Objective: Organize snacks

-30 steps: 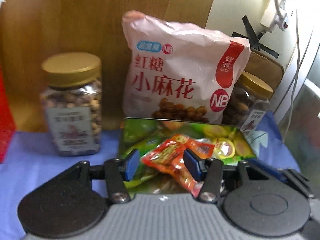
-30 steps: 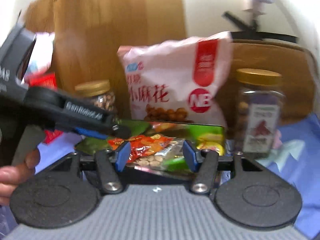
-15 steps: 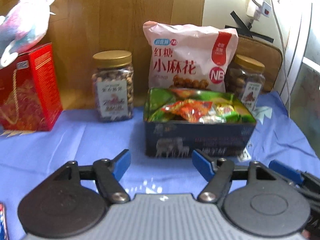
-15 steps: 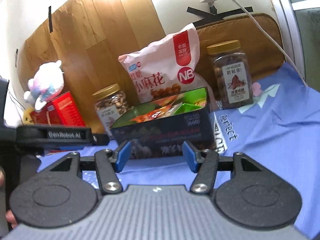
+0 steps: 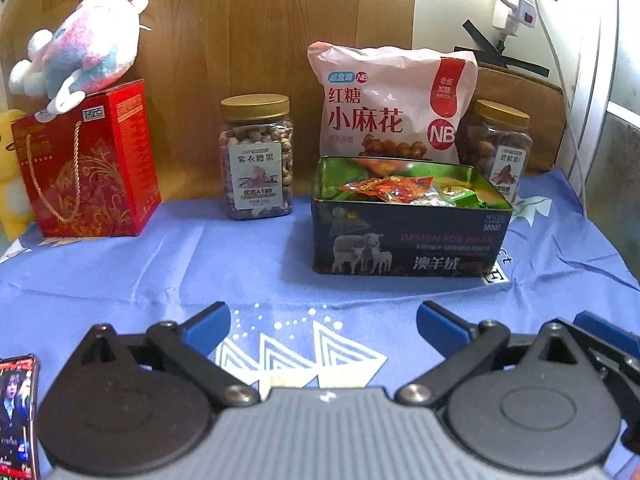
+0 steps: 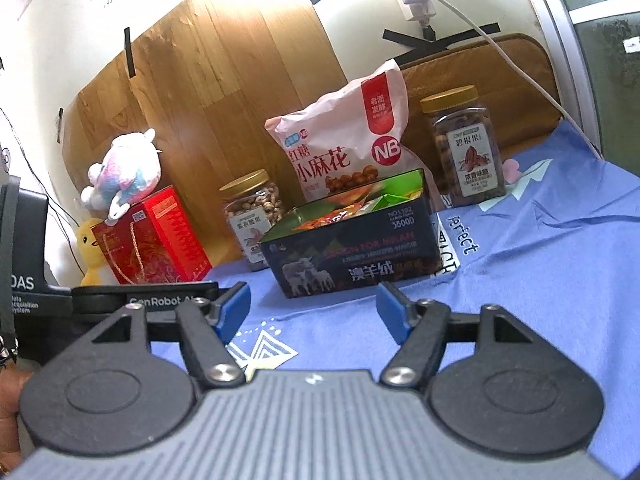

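Bench covered with a blue printed cloth (image 5: pixel 248 276), backed by a wood-grain panel (image 5: pixel 240 32). Item one: dark open tin (image 5: pixel 404 240) with sheep artwork on its front wall, standing on the cloth right of centre in the left wrist view; it holds small wrapped snack packets (image 5: pixel 394 189), red-orange on top with green ones beside, heaped to about rim level. Item two: pink bag of brown-sugar twists (image 5: pixel 390 104), upright directly behind the tin and leaning against the panel. Item three: clear nut jar with gold lid (image 5: pixel 257 158), left of the tin and apart from it, near the panel. Item four: second gold-lidded jar (image 5: pixel 498 152), behind the tin's right rear corner, partly hidden by the bag. Item five: red gift box with a cord handle (image 5: pixel 90 164) at far left, a pink-and-blue plush toy (image 5: pixel 80 56) lying on top; a yellow plush (image 6: pixel 91 250) sits just beside the box. A phone with a lit screen (image 5: pixel 16 412) lies at the lower left edge. Left claw (image 5: pixel 322 322): jaws opening, spread wide, nothing between them, hanging over bare cloth in front of the tin. Right claw (image 6: pixel 314 310): jaws opening, moderately spread, empty, also short of the tin.
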